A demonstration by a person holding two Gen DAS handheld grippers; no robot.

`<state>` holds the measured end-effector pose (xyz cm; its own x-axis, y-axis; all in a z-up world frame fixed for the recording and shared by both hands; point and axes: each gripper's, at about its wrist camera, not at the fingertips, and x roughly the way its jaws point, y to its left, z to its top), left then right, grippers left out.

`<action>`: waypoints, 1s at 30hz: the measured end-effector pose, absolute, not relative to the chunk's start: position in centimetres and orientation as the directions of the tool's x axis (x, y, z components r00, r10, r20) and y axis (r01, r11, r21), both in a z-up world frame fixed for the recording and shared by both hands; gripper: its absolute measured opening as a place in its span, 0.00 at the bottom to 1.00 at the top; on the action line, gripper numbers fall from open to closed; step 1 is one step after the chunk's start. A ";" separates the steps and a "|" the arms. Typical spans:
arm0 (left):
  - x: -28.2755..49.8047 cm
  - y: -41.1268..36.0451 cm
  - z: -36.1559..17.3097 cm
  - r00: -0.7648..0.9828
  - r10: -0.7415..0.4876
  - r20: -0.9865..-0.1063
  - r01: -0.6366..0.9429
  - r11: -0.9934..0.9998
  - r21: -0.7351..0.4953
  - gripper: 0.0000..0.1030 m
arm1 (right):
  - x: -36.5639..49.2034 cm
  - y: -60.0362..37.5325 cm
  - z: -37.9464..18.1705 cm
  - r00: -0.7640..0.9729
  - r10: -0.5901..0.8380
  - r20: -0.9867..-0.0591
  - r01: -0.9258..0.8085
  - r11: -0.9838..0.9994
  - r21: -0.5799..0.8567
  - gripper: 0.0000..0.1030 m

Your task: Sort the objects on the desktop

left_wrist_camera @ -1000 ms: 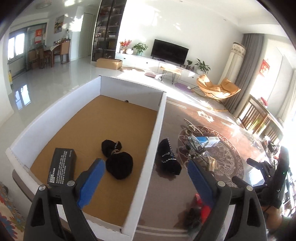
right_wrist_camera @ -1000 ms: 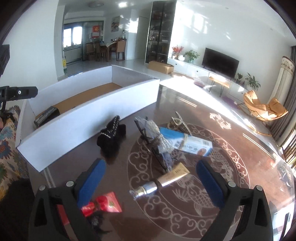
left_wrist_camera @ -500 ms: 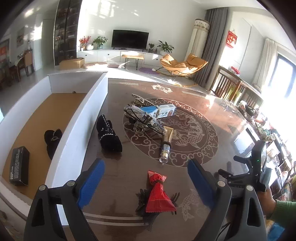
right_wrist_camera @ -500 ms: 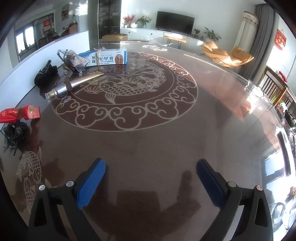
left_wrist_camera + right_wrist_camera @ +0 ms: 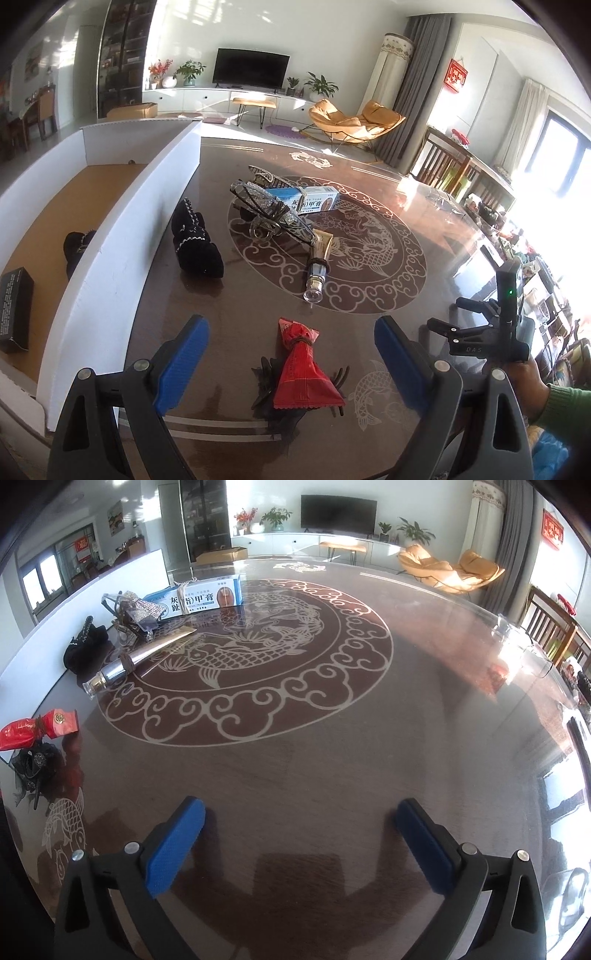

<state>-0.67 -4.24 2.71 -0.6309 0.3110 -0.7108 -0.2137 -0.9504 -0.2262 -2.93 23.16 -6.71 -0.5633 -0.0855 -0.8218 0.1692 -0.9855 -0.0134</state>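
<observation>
Hovering over the glossy table [image 5: 258, 306], the left gripper [image 5: 291, 354] gapes wide and empty, the red packet [image 5: 304, 373] lying between its blue pads untouched. The right gripper [image 5: 299, 840] also stands wide apart over bare tabletop, holding nothing. The blue-and-white box [image 5: 199, 596] beside the silver tube [image 5: 136, 657] bears Chinese characters.

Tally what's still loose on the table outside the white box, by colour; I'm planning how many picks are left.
Black: 2, the fabric pouch and the hair clip
Red: 1, the packet
Blue and white: 1, the ointment carton
Gold and silver: 1, the tube
Sparkly silver: 1 cluster of hair clips, number unclear
Total: 6
</observation>
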 end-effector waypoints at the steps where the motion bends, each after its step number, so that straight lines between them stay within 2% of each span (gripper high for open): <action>1: -0.7 -4.2 2.6 -0.627 0.313 -0.713 -0.219 -0.950 -0.225 0.89 | -2.9 23.1 -6.7 -0.563 -0.086 -0.822 0.169 -0.986 -0.013 1.00; 8: -1.0 -5.2 2.3 -0.593 0.315 -0.741 -0.294 -0.942 -0.165 0.89 | -2.9 23.2 -6.7 -0.563 -0.086 -0.822 0.169 -0.985 -0.013 1.00; 14: -2.5 -6.6 2.0 -0.507 0.390 -0.769 -0.378 -0.902 -0.209 0.89 | -2.9 23.1 -6.7 -0.563 -0.086 -0.822 0.169 -0.985 -0.013 1.00; 19: -2.1 -2.4 0.8 -0.465 0.371 -0.804 -0.523 -0.848 -0.088 0.89 | -2.9 23.1 -6.7 -0.563 -0.086 -0.822 0.170 -0.985 -0.014 1.00; 24: -3.2 0.3 -2.8 -0.450 0.183 -0.874 -0.440 -0.897 0.039 0.89 | -2.9 23.1 -6.7 -0.563 -0.086 -0.822 0.170 -0.985 -0.013 1.00; 27: -3.2 -0.1 -4.3 -0.383 0.204 -0.901 -0.410 -0.911 -0.032 0.89 | -2.9 23.1 -6.7 -0.563 -0.086 -0.822 0.170 -0.985 -0.013 1.00; 30: -3.3 -0.9 -4.2 -0.405 0.185 -0.895 -0.355 -0.934 -0.032 0.89 | -2.9 23.1 -6.7 -0.563 -0.086 -0.822 0.170 -0.985 -0.013 1.00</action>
